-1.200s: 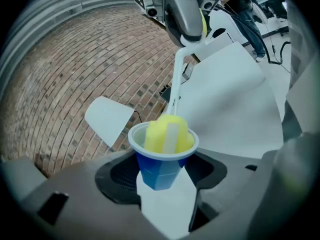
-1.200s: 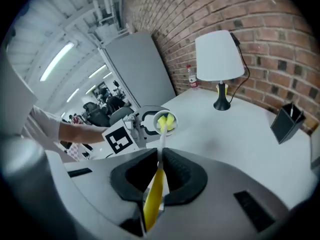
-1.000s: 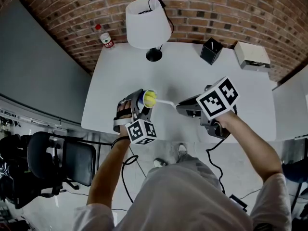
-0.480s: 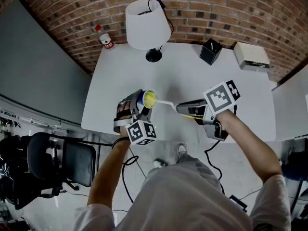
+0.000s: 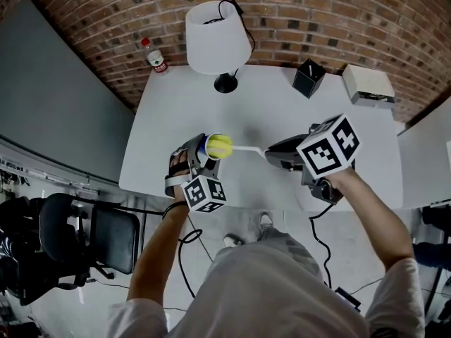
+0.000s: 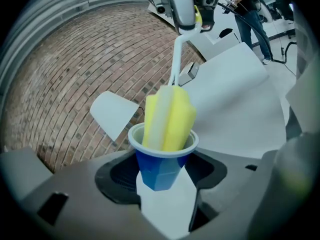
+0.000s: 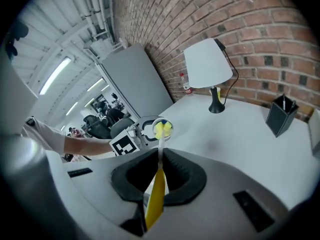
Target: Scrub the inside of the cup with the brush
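A small blue cup (image 6: 162, 161) with a white rim is held in my left gripper (image 5: 196, 153), which is shut on it; its mouth points toward the right gripper. The brush has a yellow sponge head (image 6: 169, 117) that sits partly inside the cup (image 5: 208, 146), about half of it sticking out. Its thin white stem (image 5: 245, 148) runs right to a yellow handle (image 7: 155, 199), and my right gripper (image 7: 159, 176) is shut on that handle. In the head view the right gripper (image 5: 278, 151) sits right of the cup, above the white table's (image 5: 268, 97) front edge.
On the white table stand a lamp (image 5: 217, 37) with a white shade at the back, a black box (image 5: 308, 76) and a white box (image 5: 368, 83) at back right. A bottle (image 5: 153, 55) stands beyond the table's left corner. A black chair (image 5: 77, 241) is lower left.
The sponge head has drawn out a little and now stands farther past the cup's rim. The right gripper has shifted slightly right and rolled. The left gripper has stayed put.
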Demonstrator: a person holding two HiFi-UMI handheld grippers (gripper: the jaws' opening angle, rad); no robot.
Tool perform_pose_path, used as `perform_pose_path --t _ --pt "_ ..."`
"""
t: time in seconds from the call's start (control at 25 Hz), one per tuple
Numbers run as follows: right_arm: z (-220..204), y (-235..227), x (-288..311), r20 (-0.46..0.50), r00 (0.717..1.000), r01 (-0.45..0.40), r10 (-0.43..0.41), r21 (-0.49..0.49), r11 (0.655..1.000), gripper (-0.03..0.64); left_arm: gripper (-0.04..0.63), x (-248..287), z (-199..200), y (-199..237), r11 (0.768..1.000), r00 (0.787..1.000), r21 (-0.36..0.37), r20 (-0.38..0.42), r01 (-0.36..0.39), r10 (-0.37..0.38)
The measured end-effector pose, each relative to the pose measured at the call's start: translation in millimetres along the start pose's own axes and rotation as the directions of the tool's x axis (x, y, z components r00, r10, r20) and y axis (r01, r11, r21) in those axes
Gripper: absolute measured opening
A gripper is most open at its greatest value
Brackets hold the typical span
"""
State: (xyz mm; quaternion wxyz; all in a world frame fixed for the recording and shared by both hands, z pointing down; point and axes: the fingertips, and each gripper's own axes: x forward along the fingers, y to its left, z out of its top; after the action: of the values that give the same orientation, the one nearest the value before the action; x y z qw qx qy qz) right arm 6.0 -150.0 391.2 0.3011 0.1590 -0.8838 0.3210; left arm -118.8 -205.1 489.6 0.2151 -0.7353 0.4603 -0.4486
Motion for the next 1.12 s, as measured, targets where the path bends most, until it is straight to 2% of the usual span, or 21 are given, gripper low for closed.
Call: perform_pose_path --t 0.16,0.28,0.52,0.64,0.8,1.0,1.12 --pt "3 2 -8 0.009 1.000 0.026 -0.026 -0.070 0.997 0.029 0.287 2 -10 1 0.999 1.000 -0.031 -0.025 0.009 -0.010" --pt "3 1 -10 0.001 0.997 0.070 -0.071 -0.163 0.984 0.029 0.288 5 -14 -1 0.998 0.999 -0.059 -0.036 0.029 -0.031" --pt "5 4 -16 -0.011 0.987 0.145 -0.161 -0.374 0.916 0.029 0.288 6 -12 -4 0.996 0.998 -0.070 -0.033 0.054 -0.057" --pt "7 10 -21 -0.004 0.981 0.167 -0.193 -0.488 0.857 0.028 0.288 6 -13 -7 0.995 0.997 -0.074 -0.032 0.070 -0.072" --pt "13 18 -26 0.018 0.969 0.202 -0.246 -0.633 0.748 0.028 0.288 6 -15 -11 0.989 0.993 -0.099 -0.025 0.109 -0.112" --pt "14 27 -27 0.022 0.962 0.193 -0.271 -0.757 0.625 0.026 0.287 7 -12 -15 0.984 0.989 -0.099 -0.016 0.146 -0.149" --pt "12 26 -25 0.016 0.946 0.198 -0.325 -0.819 0.538 0.026 0.288 6 -10 -15 0.982 0.987 -0.094 -0.009 0.162 -0.163"
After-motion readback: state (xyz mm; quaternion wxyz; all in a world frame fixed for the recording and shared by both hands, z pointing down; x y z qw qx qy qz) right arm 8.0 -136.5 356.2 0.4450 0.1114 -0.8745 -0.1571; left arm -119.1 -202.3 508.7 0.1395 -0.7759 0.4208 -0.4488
